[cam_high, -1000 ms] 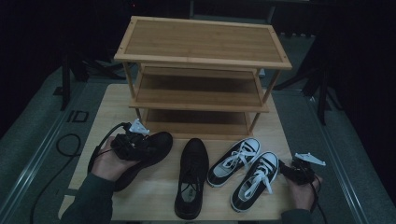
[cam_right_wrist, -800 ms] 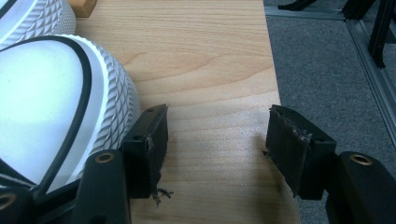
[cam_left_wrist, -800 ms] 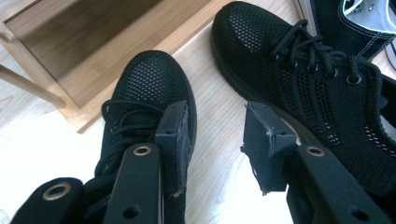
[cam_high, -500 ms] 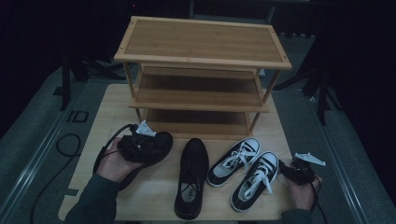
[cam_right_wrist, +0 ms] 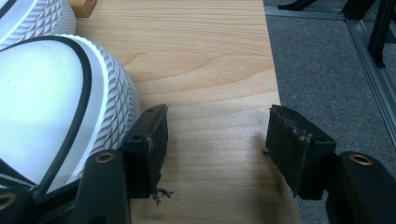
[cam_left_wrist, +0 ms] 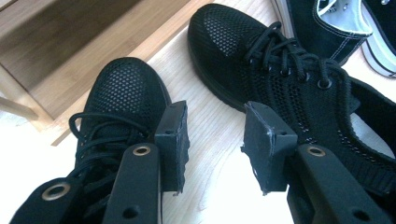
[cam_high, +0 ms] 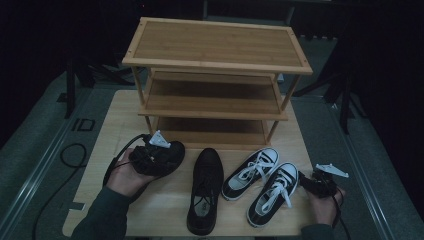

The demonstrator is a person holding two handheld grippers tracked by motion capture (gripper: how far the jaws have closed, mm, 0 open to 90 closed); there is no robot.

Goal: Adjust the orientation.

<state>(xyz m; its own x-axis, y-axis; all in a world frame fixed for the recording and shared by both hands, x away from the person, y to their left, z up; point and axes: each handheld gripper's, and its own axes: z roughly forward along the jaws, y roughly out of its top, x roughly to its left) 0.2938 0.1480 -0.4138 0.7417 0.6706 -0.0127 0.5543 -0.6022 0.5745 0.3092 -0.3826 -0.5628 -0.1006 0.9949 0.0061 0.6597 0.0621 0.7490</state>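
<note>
The left claw (cam_high: 159, 150) hovers open over the left black mesh shoe (cam_high: 165, 159), near-left on the counter (cam_high: 115, 115) before the rack (cam_high: 215, 75), jaws gripping nothing. Next, it should straddle the shoe's collar and close. The right claw (cam_high: 312, 182) waits open beside the sneaker (cam_high: 272, 192).

matt black mesh shoe (cam_left_wrist: 126, 93), pale smooth wood table (cam_right_wrist: 205, 56), ridged white rubber sneaker toe (cam_right_wrist: 112, 93).

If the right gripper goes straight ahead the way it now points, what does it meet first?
Probably nothing soon: between the open jaws of the right gripper lies bare table. The white-toed sneaker sits just beside its left jaw.
</note>
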